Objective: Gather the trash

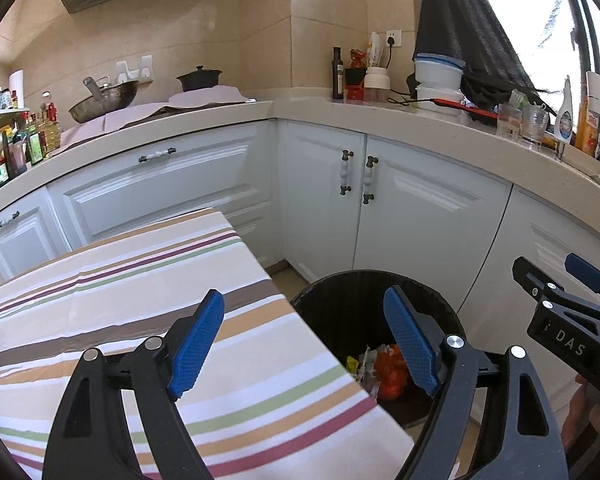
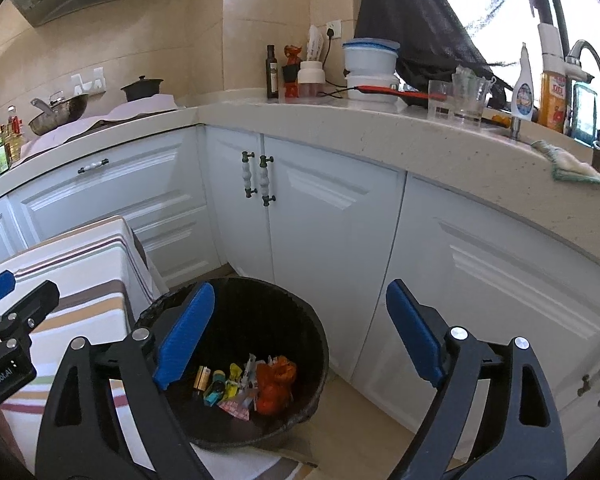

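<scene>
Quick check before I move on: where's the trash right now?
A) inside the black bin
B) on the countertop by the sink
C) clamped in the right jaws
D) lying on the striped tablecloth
A: the wrappers and orange bag lie at the bottom of the black bin; both grippers' jaws stand open and empty.

Right hand-held gripper (image 2: pixel 300 332) open above black bin (image 2: pixel 300 320), trash (image 2: pixel 252 384) inside

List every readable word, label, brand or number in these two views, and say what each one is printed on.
"DAS": white letters on the body of the right gripper, seen in the left wrist view.
"GenRobot.AI": on the body of the left gripper, seen in the right wrist view.
Labels on the orange bottle, the white squeeze bottle and the dark glass bottle: too small or blurred to read.
Wrappers in the trash bin: unreadable.
</scene>
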Action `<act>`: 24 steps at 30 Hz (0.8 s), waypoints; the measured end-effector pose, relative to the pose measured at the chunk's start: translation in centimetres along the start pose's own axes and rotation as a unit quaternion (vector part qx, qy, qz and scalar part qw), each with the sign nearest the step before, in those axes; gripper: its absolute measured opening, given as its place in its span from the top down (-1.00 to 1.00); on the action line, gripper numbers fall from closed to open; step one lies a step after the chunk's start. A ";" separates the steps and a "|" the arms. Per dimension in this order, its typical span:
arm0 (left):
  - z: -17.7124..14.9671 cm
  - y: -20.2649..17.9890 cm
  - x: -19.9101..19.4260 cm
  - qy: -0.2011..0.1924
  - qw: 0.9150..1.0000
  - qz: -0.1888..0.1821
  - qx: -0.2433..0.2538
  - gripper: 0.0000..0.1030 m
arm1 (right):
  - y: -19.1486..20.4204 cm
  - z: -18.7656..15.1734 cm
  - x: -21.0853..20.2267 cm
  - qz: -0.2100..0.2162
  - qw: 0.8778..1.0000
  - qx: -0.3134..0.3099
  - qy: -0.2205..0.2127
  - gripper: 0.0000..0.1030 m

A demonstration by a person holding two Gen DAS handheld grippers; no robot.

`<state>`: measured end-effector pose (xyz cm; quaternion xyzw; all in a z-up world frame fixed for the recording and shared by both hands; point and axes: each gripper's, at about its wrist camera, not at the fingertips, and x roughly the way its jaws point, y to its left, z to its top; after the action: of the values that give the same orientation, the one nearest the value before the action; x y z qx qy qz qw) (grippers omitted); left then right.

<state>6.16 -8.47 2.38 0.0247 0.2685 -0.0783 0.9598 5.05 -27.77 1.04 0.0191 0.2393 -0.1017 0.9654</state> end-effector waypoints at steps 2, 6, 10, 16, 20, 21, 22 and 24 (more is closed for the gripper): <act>-0.2 0.3 -0.6 -0.001 1.000 0.001 -0.001 -0.55 | 0.1 -0.2 -0.7 0.000 1.000 -0.002 -0.001 -0.66; -0.5 0.7 -1.6 -0.004 1.000 0.002 -0.004 -0.56 | 0.2 -0.7 -2.1 -0.003 1.000 -0.007 -0.004 -0.66; -0.8 1.0 -2.5 -0.006 1.000 0.002 -0.006 -0.56 | 0.2 -1.0 -3.4 -0.006 1.000 -0.008 -0.008 -0.66; -1.0 1.2 -3.9 -0.017 1.000 0.002 -0.007 -0.57 | 0.1 -1.2 -5.1 -0.008 1.000 -0.010 -0.019 -0.66; -1.2 1.4 -4.6 -0.022 1.000 0.003 -0.010 -0.58 | 0.1 -1.3 -5.9 -0.007 1.000 -0.011 -0.024 -0.67; -1.3 1.5 -4.6 -0.023 1.000 0.003 -0.010 -0.58 | 0.2 -1.3 -6.1 -0.007 1.000 -0.011 -0.026 -0.67; -1.3 1.5 -4.7 -0.023 1.000 0.003 -0.011 -0.58 | 0.2 -1.2 -6.2 -0.007 1.000 -0.012 -0.027 -0.67; -1.4 1.6 -4.8 -0.023 1.000 0.004 -0.012 -0.58 | 0.3 -1.2 -6.6 -0.008 0.999 -0.012 -0.032 -0.67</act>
<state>1.62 -6.12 3.66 0.0126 0.2469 -0.0723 0.9663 -1.17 -26.18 3.10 0.0021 0.2097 -0.1070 0.9719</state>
